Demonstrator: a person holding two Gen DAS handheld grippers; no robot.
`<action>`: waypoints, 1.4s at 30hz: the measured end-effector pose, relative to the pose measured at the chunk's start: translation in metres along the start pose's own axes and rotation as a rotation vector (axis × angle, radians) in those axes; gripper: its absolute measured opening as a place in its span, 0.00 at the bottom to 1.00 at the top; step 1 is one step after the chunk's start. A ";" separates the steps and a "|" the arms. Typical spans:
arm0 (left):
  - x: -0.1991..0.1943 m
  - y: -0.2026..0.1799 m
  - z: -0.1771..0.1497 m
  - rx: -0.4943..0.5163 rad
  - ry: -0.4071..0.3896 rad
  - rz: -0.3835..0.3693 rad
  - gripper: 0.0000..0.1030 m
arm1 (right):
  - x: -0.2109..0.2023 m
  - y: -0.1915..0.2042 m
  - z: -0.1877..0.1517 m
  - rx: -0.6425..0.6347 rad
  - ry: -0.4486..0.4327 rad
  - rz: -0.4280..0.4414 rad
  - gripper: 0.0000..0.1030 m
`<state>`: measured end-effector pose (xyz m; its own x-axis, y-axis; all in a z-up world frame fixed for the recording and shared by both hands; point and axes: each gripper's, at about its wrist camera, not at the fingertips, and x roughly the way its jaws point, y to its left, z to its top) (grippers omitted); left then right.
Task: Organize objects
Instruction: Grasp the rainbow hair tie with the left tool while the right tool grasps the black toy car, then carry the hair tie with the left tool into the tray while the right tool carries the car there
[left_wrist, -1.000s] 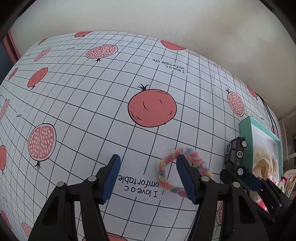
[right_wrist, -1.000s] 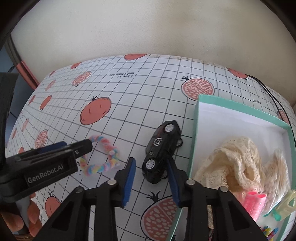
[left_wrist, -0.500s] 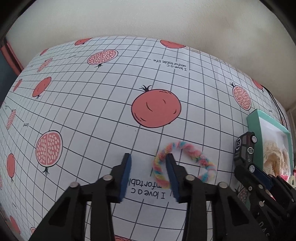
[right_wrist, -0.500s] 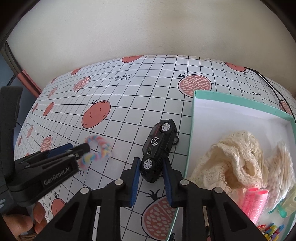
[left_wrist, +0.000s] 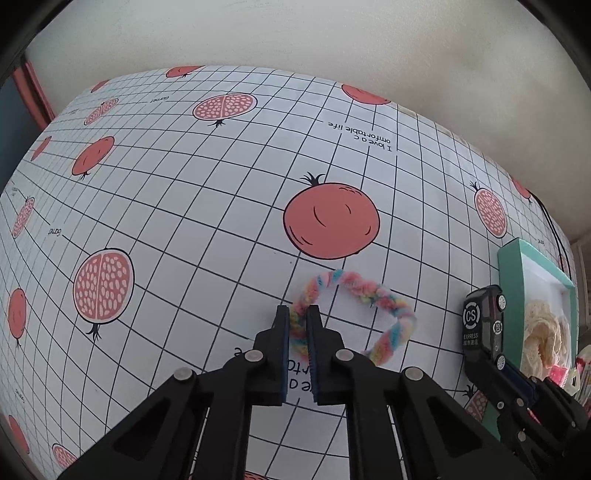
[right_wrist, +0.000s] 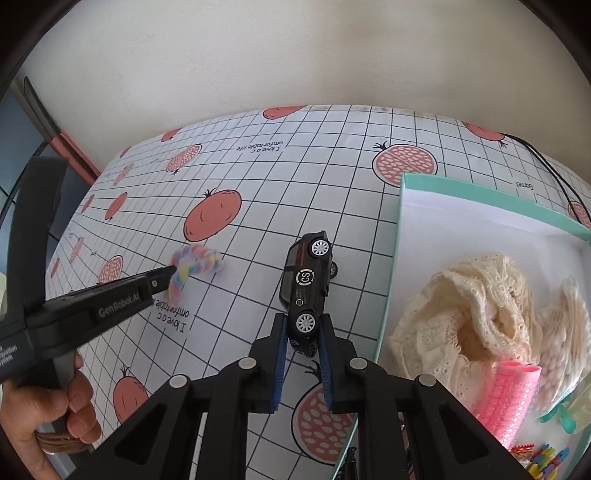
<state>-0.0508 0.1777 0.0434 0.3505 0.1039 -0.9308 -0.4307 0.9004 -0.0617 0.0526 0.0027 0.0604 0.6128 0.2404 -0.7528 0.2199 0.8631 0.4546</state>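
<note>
Both tongs have just closed: left gripper (left_wrist: 297, 325) pinches the fluffy rainbow braided ring (left_wrist: 354, 291) lying on the tablecloth, right gripper (right_wrist: 303, 334) clamps the black toy car (right_wrist: 306, 288).

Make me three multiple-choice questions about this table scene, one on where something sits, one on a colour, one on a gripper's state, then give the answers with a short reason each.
1. Where is the lace cloth?
A. inside the teal box
B. on the bare tablecloth
C. under the car

2. What colour is the toy car?
A. red
B. black
C. yellow

3. What does the left gripper hold?
A. nothing
B. the car
C. the rainbow fuzzy ring

Answers: 1 A, the cloth lies within the box walls. 2 B, its body is black. 3 C, the pads pinch the ring's edge.
</note>
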 end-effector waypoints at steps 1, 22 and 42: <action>0.000 0.001 0.001 -0.004 0.002 -0.002 0.08 | 0.000 0.000 0.000 -0.002 0.004 0.004 0.17; -0.041 0.011 0.016 -0.051 -0.108 -0.041 0.07 | -0.033 0.021 0.000 -0.077 -0.044 0.028 0.16; -0.046 0.009 0.019 -0.026 -0.127 0.008 0.06 | -0.062 0.001 0.001 -0.053 -0.088 0.024 0.16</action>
<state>-0.0546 0.1890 0.0922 0.4489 0.1657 -0.8781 -0.4550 0.8881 -0.0650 0.0152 -0.0120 0.1078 0.6818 0.2231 -0.6967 0.1658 0.8804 0.4443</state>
